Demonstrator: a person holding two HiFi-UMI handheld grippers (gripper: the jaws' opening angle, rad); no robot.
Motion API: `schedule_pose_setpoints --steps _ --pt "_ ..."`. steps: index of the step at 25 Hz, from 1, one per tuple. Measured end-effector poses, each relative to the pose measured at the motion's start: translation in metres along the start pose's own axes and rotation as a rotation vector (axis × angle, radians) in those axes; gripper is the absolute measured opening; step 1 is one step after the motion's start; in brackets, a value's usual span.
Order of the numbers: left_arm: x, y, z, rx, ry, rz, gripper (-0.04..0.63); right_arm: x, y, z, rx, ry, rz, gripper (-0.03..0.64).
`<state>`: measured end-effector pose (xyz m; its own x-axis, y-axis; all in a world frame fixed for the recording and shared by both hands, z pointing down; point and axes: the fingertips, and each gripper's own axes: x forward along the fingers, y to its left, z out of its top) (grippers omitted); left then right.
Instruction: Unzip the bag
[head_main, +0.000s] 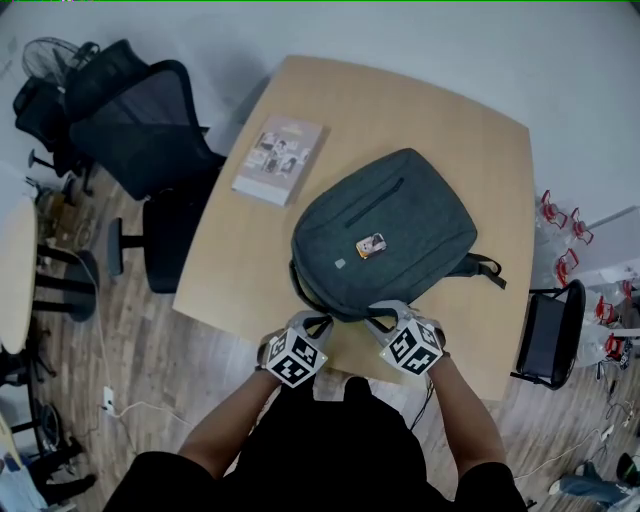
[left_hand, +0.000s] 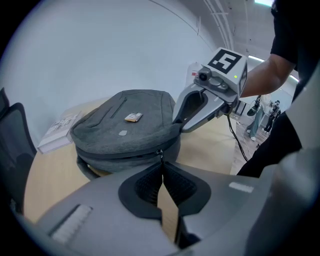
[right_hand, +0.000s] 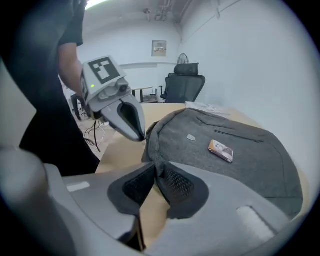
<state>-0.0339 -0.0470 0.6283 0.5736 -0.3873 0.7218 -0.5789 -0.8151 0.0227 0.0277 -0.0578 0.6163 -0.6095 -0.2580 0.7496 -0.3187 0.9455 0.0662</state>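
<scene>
Grey fabric backpack (head_main: 385, 235) flat on a light wooden table (head_main: 470, 150), one end toward the near table edge, close to the person. Both forearms reaching forward from the body, bent at the elbows, hands side by side at that near end of the backpack. Left gripper (left_hand: 161, 167) pointed at the backpack's side wall, jaws closed tight on the small dark zipper pull (left_hand: 160, 153) at the zip line. Right gripper (right_hand: 157, 172) just beside it, angled in from the right, jaws narrowed onto a raised fold of the backpack's grey edge, pads pressing the cloth. Small printed card (head_main: 371, 245) on the backpack's top face. Thin pale booklet (head_main: 279, 158) on the table's far left part, apart from the backpack. Black mesh office chair (head_main: 150, 150) beyond the table's left edge.
</scene>
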Motion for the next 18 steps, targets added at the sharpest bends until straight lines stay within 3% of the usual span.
schedule_pose_setpoints --steps 5,10,14,18 --pt "0.004 -0.008 0.003 -0.027 -0.012 0.0 0.028 0.018 0.003 0.032 0.116 -0.051 -0.002 0.066" --pt "0.003 0.003 -0.003 -0.043 -0.007 0.021 0.028 0.031 0.005 0.043 0.103 -0.047 0.007 0.066" --pt "0.004 0.005 -0.007 -0.052 -0.006 0.021 0.026 0.03 0.008 0.043 0.053 -0.062 0.026 0.08" --pt "0.004 0.005 -0.008 -0.058 -0.01 0.016 0.026 0.012 0.007 0.023 -0.111 -0.028 0.04 0.112"
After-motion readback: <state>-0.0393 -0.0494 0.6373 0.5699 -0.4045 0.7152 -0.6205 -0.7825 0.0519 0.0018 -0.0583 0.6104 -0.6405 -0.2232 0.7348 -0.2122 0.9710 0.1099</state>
